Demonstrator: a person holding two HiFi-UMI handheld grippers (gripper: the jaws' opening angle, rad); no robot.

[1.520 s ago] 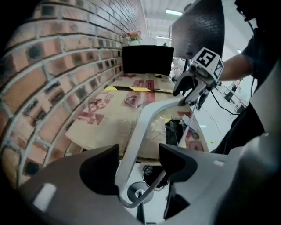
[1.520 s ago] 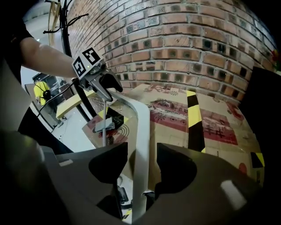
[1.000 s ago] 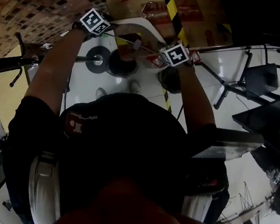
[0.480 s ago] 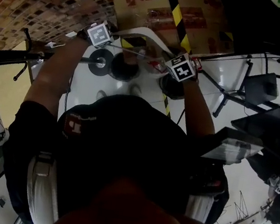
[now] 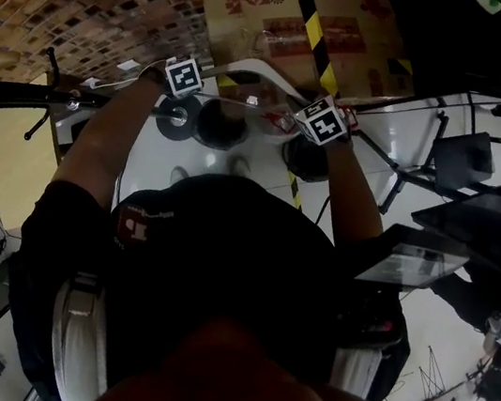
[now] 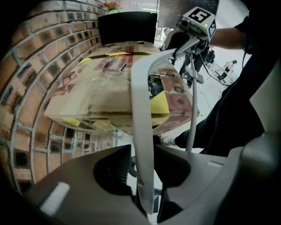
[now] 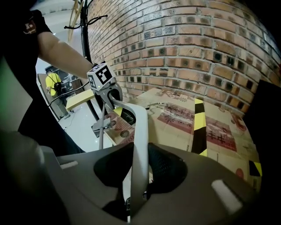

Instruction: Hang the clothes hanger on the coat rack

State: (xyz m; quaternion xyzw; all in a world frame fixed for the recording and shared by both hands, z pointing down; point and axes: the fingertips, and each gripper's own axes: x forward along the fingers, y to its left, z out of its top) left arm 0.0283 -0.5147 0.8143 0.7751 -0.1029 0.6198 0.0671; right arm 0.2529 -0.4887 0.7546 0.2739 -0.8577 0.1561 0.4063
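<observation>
Left gripper (image 6: 144,151) jaws just eased open a bit, but the hanger (image 6: 142,101) end sits snug btwn them, looks held imo. Right gripper (image 7: 138,151) is clamped on the other end. Hanger's over the box (image 6: 88,96), not on the coat rack (image 5: 30,96) yet, prob a regrip.

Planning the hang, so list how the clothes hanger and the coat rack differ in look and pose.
The clothes hanger is pale grey; the coat rack is black. The hanger is a broad curved band; the rack is a thin pole with hooks. The hanger is held up off the floor; the rack stands upright.
</observation>
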